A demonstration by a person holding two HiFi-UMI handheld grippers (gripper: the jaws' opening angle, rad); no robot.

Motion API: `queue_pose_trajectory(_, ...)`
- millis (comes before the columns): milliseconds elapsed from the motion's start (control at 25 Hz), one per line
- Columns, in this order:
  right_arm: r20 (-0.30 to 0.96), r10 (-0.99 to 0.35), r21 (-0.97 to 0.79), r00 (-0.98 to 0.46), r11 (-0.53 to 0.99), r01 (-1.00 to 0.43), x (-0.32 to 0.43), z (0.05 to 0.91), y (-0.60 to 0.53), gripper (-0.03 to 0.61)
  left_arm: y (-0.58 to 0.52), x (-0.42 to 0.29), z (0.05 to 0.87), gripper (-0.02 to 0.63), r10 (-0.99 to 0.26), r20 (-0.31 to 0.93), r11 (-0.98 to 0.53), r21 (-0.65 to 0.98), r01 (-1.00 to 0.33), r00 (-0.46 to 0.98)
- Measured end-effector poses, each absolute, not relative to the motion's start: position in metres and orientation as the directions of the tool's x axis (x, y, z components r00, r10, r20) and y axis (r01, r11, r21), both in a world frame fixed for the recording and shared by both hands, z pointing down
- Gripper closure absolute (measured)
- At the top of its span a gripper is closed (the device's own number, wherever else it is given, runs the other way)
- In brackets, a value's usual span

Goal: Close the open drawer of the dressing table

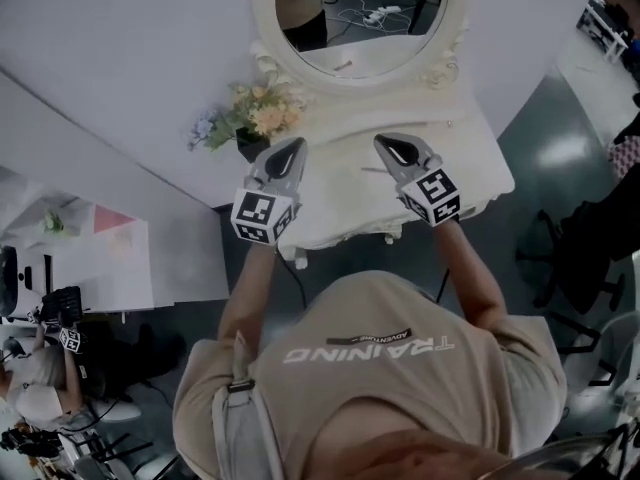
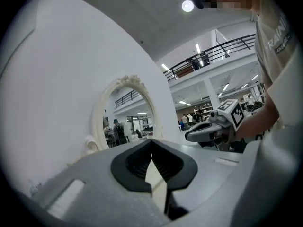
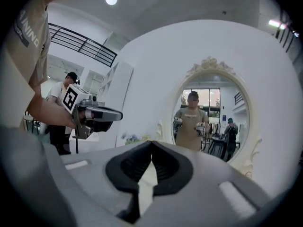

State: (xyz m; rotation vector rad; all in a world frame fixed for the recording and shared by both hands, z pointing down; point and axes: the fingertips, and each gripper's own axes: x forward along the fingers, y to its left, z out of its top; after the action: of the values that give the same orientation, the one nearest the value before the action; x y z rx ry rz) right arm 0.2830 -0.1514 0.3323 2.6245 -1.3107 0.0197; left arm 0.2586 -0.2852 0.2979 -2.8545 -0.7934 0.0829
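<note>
The white dressing table (image 1: 470, 143) stands against the wall under its oval mirror (image 1: 360, 63). I cannot make out a drawer; the table's front is hidden below the top's edge. My left gripper (image 1: 292, 148) hovers over the left part of the tabletop, shut with nothing in it. My right gripper (image 1: 392, 146) hovers over the middle, also shut and empty. In the left gripper view the jaws (image 2: 151, 143) meet at the tips and point toward the mirror (image 2: 128, 122). The right gripper view shows the right gripper (image 3: 151, 143) closed the same way, facing the mirror (image 3: 208, 117).
A dark vase of flowers (image 1: 250, 118) stands at the table's back left, close to the left gripper. A thin small item (image 1: 372, 170) lies on the tabletop between the grippers. A black office chair (image 1: 580, 258) is at the right, a white shelf unit (image 1: 100, 258) at the left.
</note>
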Motion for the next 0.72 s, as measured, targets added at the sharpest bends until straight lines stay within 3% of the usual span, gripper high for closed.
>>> queue_pose_trajectory(120, -0.063, -0.792, 0.147, 0.607, -0.609, -0.779, 0.271, 0.282, -0.147, 0.574, -0.286, 0.252, 0.274, 0.606, 0.464, -0.092, -0.852, -0.317, 0.415, 0.881)
queue_pose_trajectory(240, -0.114, -0.78, 0.215, 0.615, -0.623, -0.752, 0.261, 0.259, -0.147, 0.574, -0.288, 0.248, 0.28, 0.606, 0.436, -0.108, -0.878, -0.269, 0.395, 0.894)
queue_pose_trajectory(720, 0.033, -0.792, 0.081, 0.61, -0.606, -0.792, 0.251, 0.328, -0.154, 0.574, -0.303, 0.225, 0.333, 0.607, 0.404, -0.027, -0.909, -0.122, 0.398, 0.914)
